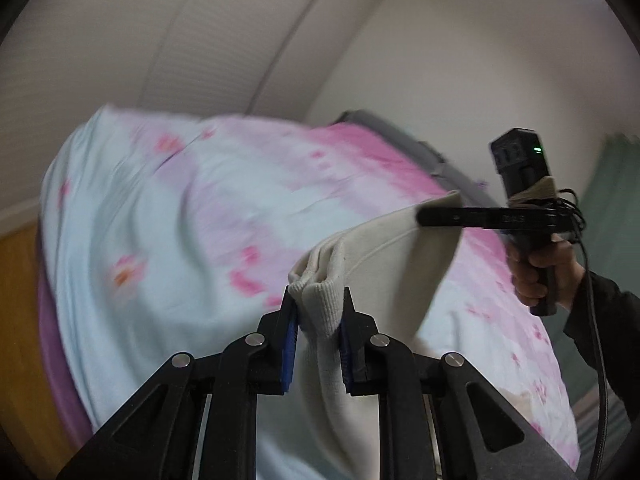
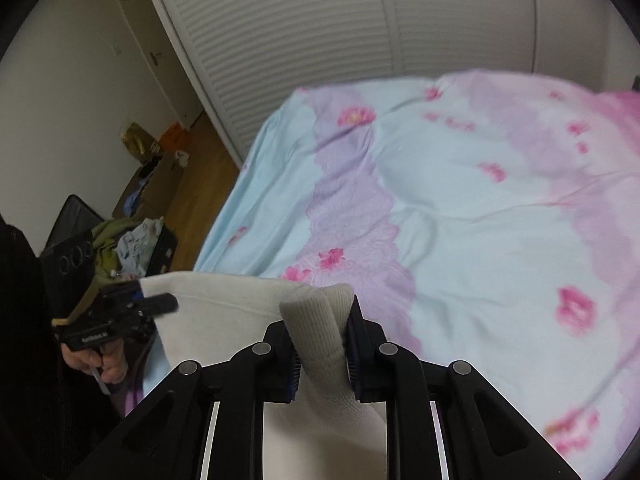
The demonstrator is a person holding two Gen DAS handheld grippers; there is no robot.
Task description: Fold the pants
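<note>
The cream-white pants (image 1: 384, 256) hang in the air above the bed, stretched between both grippers. My left gripper (image 1: 318, 312) is shut on a ribbed edge of the pants (image 1: 320, 308). My right gripper (image 2: 322, 340) is shut on another ribbed edge of the pants (image 2: 316, 328). In the left wrist view the right gripper (image 1: 424, 216) pinches the far corner of the cloth. In the right wrist view the left gripper (image 2: 160, 304) holds the opposite corner. The lower part of the pants is hidden below the fingers.
The bed (image 2: 460, 208) has a light blue and pink floral cover. White slatted closet doors (image 2: 320, 32) stand behind it. On the wooden floor (image 2: 200, 184) at left lie boxes, a dark case (image 2: 72, 216) and a pile of clothes (image 2: 128, 240).
</note>
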